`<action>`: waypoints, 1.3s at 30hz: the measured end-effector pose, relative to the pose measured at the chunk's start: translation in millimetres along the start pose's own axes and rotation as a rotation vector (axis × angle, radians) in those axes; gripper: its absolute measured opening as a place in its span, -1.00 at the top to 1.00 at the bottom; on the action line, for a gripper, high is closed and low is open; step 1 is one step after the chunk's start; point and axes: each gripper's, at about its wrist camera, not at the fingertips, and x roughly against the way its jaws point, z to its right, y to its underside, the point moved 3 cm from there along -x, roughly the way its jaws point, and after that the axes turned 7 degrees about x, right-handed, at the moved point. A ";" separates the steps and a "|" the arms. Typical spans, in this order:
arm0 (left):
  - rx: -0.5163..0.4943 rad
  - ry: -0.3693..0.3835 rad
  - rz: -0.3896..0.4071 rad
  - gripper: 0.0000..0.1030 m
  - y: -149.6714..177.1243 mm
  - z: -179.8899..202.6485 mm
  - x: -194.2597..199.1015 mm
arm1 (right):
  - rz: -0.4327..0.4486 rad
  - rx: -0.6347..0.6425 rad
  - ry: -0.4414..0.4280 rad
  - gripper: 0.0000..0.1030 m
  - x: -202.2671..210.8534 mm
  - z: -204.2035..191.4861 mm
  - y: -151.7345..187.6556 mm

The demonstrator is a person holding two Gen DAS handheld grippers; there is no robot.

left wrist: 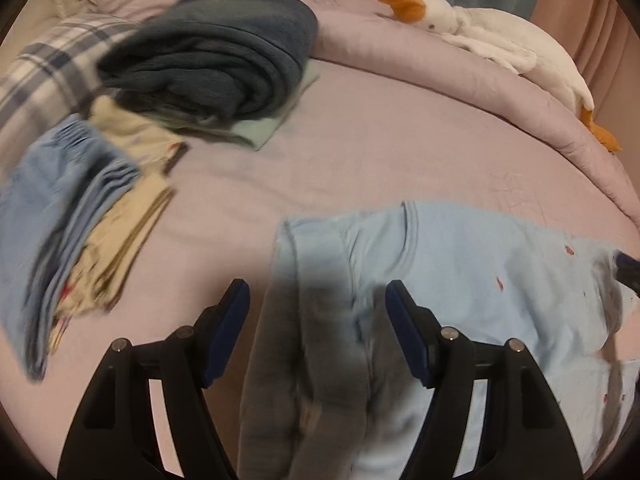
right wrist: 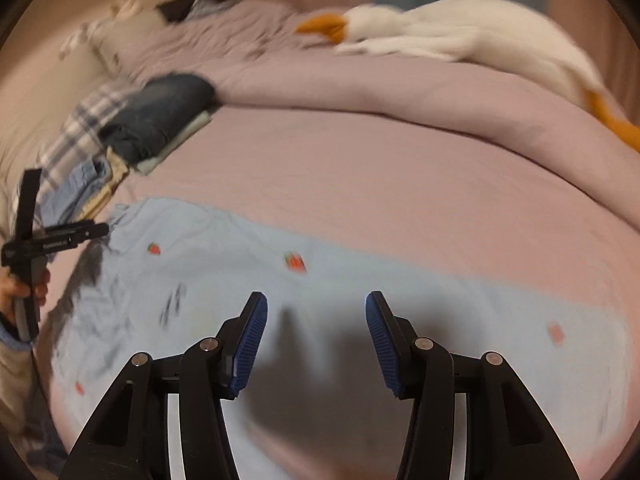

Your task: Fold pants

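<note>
- Broadly, the bed (right wrist: 360, 184) with its mauve sheet fills both views, and a wide bare stretch of sheet lies open between the pants and the rolled duvet (right wrist: 400, 84) along the far side.
- The light blue pants (right wrist: 224, 264), dotted with small red strawberry prints, lie spread flat on the near part of the bed, running across the right wrist view; in the left wrist view their waist end (left wrist: 460, 256) sits just ahead of the gripper.
- A white plush goose (left wrist: 492, 28) with an orange beak rests on the duvet at the far right, well apart from the pants.
- A folded dark blue blanket (left wrist: 216, 56) sits at the far left on a pale green cloth, beside a plaid pillow (left wrist: 44, 68).
- Nearer, a stack of folded clothes (left wrist: 68, 216), blue over cream, lies at the left edge, close to the pants' end.
- The left gripper (left wrist: 318, 316) hangs above the waist end with its jaws apart, holding nothing.
- The right gripper (right wrist: 316, 332) hovers over the middle of the pants, jaws likewise spread and empty, its shadow on the cloth.
</note>
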 end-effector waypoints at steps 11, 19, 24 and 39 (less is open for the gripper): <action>-0.089 0.210 -0.110 -0.01 -15.1 -7.3 -33.5 | -0.239 0.211 -0.132 -0.03 -75.7 -20.8 -20.0; -0.156 0.210 -0.082 0.41 -13.9 1.1 -30.4 | -0.242 0.339 -0.108 0.88 -53.9 -44.3 -3.8; -0.115 0.190 -0.093 0.46 -17.5 -0.6 -43.4 | -0.230 0.302 -0.012 0.90 -56.4 -54.6 5.6; -0.184 0.251 0.154 0.58 13.3 2.0 78.1 | 0.070 0.358 0.052 0.90 134.0 -122.7 46.2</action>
